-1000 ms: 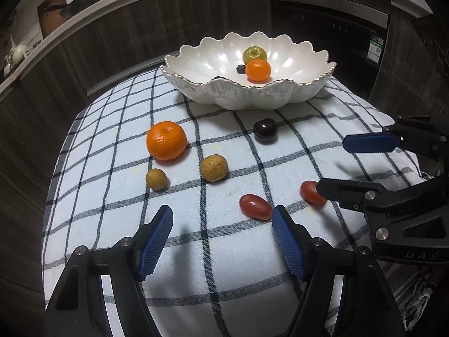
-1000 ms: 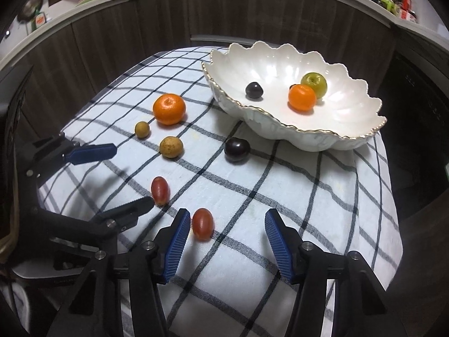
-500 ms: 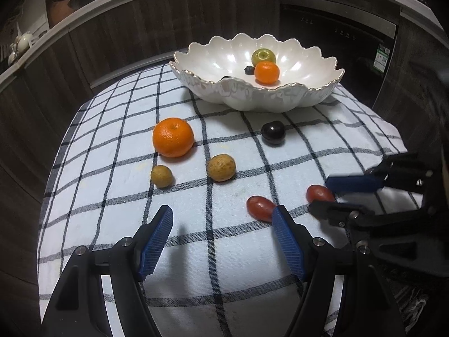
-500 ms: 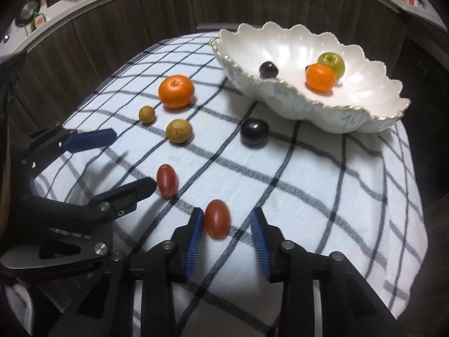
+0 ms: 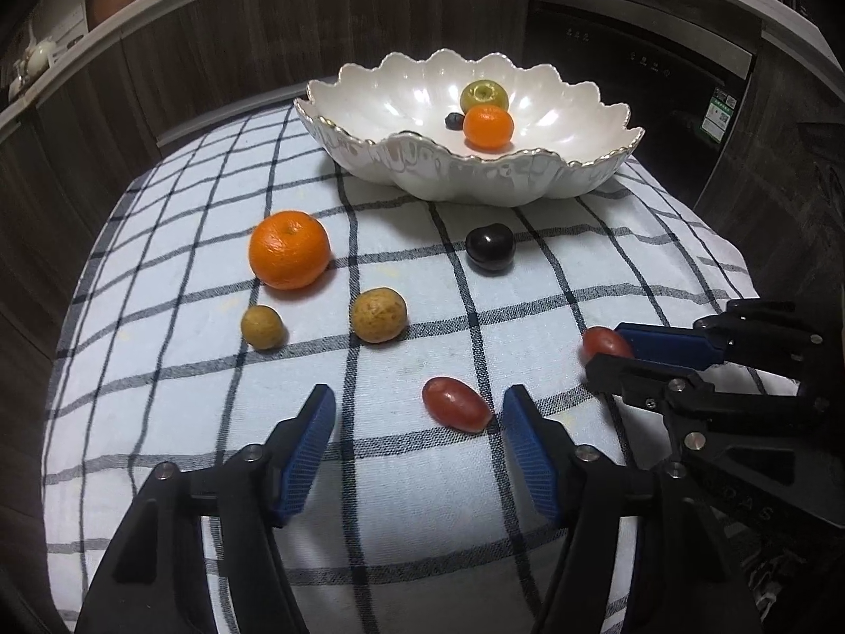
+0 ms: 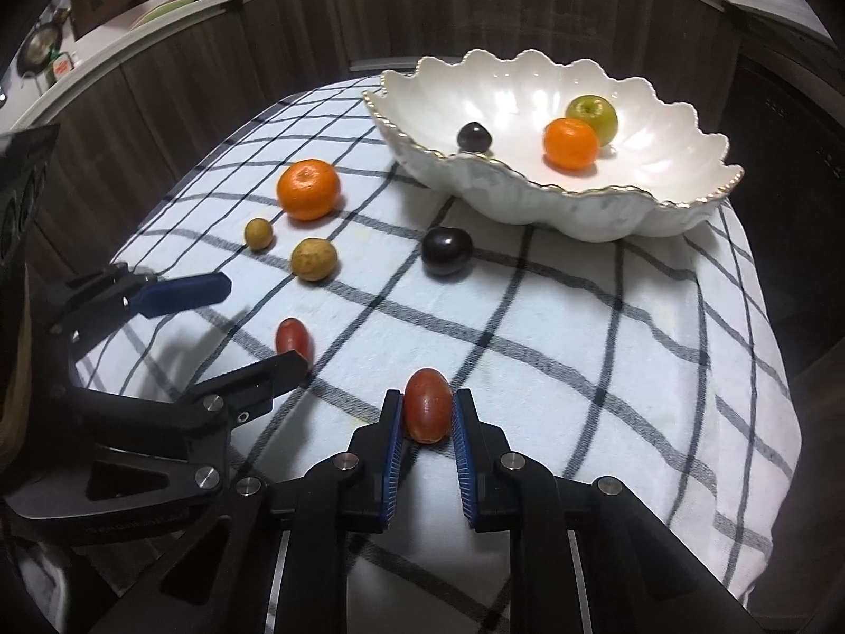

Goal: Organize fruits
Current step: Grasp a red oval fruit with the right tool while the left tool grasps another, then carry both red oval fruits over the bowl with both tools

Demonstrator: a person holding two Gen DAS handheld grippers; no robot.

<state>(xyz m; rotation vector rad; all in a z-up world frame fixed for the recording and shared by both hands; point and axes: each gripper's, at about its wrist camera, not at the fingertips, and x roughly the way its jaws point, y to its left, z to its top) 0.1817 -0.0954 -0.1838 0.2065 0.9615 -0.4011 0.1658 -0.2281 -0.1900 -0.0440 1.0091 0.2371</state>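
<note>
White bowl (image 6: 533,206) holds three fruits; right tongs (image 6: 426,415) clamp red tomato (image 6: 428,404), left tongs (image 5: 417,449) apart

A white cloth with dark checks (image 5: 158,422) covers the bench. Dark wood cabinets (image 5: 211,63) curve behind it, beside what may be an oven (image 5: 634,79).

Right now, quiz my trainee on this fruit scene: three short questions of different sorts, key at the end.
1. True or false: the right gripper is shut on a red grape tomato.
2. How many fruits lie in the white bowl?
3. Which is nearest the open left gripper: (a) big orange, (b) dark plum, (c) second red tomato?

Key: 1 true; 2 three; 3 c.
</note>
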